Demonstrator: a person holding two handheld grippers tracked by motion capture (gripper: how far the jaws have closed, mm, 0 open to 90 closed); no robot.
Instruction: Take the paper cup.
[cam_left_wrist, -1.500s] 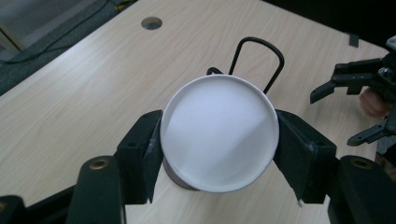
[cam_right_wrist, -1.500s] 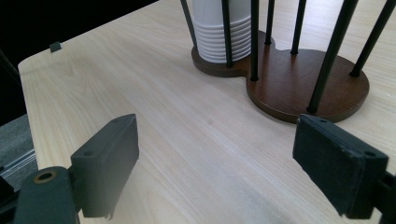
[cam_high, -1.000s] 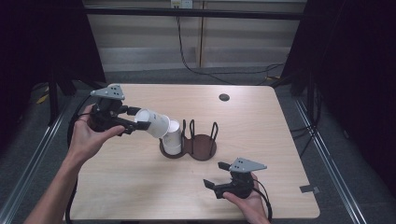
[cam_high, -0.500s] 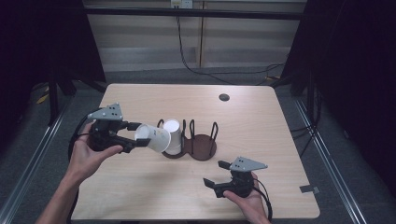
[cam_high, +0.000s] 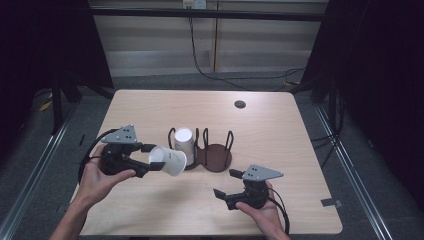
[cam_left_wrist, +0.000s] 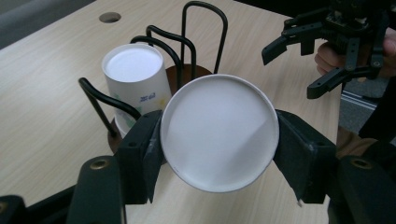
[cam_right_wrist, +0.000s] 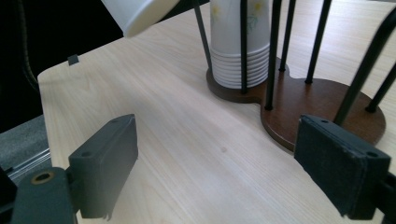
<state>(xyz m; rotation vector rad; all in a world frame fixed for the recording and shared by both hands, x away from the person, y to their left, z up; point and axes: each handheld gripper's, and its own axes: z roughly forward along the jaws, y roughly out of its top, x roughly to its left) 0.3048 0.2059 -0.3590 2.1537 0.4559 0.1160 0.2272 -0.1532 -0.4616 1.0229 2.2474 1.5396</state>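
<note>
– Where is the cup holder (cam_high: 215, 156) placed?
– Near the middle of the table (cam_high: 280, 135), with a stack of cups (cam_high: 183, 141) standing in its left compartment.
– And the single cup (cam_high: 168, 160)?
– It is held just left of the stack, above the table, toward the front-left corner, clamped in the left gripper (cam_high: 150, 160).

Black two-jaw left gripper (cam_high: 150, 161) and right gripper (cam_high: 224, 185), grey three-cornered plates on top, brass screws, black trailing cables, bare forearms

a pale wooden table (cam_high: 280, 125) stands on grey floor (cam_high: 30, 165) before a dim panelled wall (cam_high: 250, 45).
</note>
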